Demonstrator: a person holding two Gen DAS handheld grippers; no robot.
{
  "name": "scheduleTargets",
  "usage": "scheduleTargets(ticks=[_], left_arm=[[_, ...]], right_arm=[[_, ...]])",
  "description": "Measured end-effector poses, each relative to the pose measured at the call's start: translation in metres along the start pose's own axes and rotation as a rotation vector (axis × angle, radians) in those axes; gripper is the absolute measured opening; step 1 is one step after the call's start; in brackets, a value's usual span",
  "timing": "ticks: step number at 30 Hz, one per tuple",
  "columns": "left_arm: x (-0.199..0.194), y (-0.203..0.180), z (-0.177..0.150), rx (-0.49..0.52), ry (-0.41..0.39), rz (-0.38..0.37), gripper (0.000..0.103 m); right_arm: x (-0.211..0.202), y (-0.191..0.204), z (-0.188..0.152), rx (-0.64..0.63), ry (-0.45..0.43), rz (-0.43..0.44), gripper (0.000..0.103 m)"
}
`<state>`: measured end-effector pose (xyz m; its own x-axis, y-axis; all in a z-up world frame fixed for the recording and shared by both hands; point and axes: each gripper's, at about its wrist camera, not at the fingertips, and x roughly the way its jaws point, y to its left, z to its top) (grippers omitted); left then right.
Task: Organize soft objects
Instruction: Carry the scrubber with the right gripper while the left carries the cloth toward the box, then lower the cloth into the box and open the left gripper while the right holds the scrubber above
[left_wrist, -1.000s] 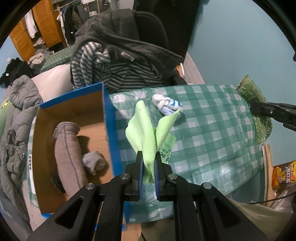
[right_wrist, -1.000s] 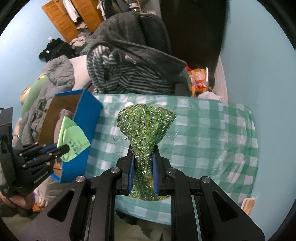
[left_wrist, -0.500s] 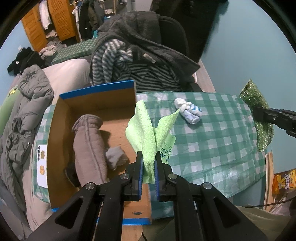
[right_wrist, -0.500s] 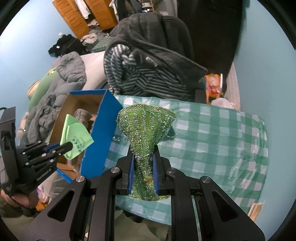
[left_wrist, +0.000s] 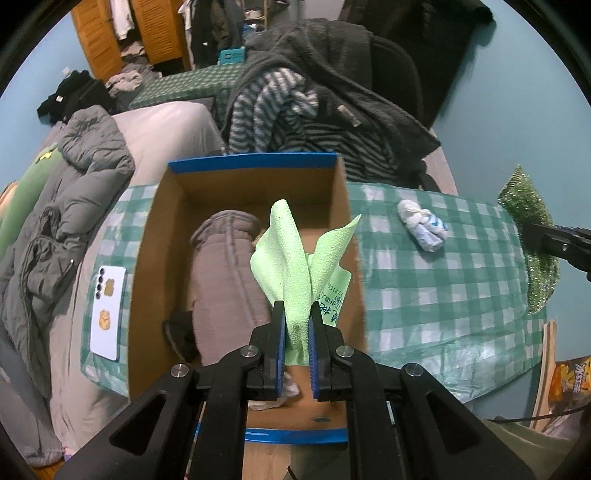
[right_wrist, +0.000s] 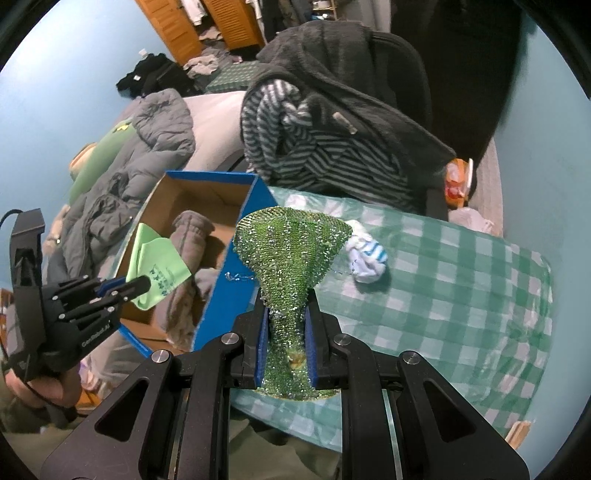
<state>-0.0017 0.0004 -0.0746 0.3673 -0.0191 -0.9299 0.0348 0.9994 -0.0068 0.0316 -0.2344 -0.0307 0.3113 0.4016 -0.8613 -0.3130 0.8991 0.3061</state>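
Observation:
My left gripper (left_wrist: 296, 314) is shut on a light green cloth (left_wrist: 299, 258) and hangs over the open cardboard box (left_wrist: 255, 184) with blue edges. Inside the box lie a grey rolled garment (left_wrist: 225, 273) and smaller dark pieces. From the right wrist view the left gripper (right_wrist: 142, 284) and its light green cloth (right_wrist: 155, 258) show above the box (right_wrist: 236, 243). My right gripper (right_wrist: 285, 310) is shut on a green sequinned cloth (right_wrist: 291, 247), held just right of the box wall. A white and blue sock bundle (left_wrist: 423, 227) lies on the checked tablecloth (left_wrist: 443, 295).
A white phone (left_wrist: 107, 314) lies on the table left of the box. A chair draped with dark and striped clothes (left_wrist: 314, 110) stands behind the table. Grey jackets (left_wrist: 66, 206) are piled on the left. An orange snack bag (left_wrist: 569, 380) sits low on the right.
Both grippers have moved left with their cloths. The left one has gone from the box's right wall to over its inside; the right one has come up beside the box.

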Motion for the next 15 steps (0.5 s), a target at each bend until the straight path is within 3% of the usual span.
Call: scheduleTargets(ticks=[15], left_arm=[[0.030,0.048,-0.006,-0.056,0.067,0.013,0.010]], right_arm=[[0.037,0.059,0.021,-0.088,0.037,0.058,0.015]])
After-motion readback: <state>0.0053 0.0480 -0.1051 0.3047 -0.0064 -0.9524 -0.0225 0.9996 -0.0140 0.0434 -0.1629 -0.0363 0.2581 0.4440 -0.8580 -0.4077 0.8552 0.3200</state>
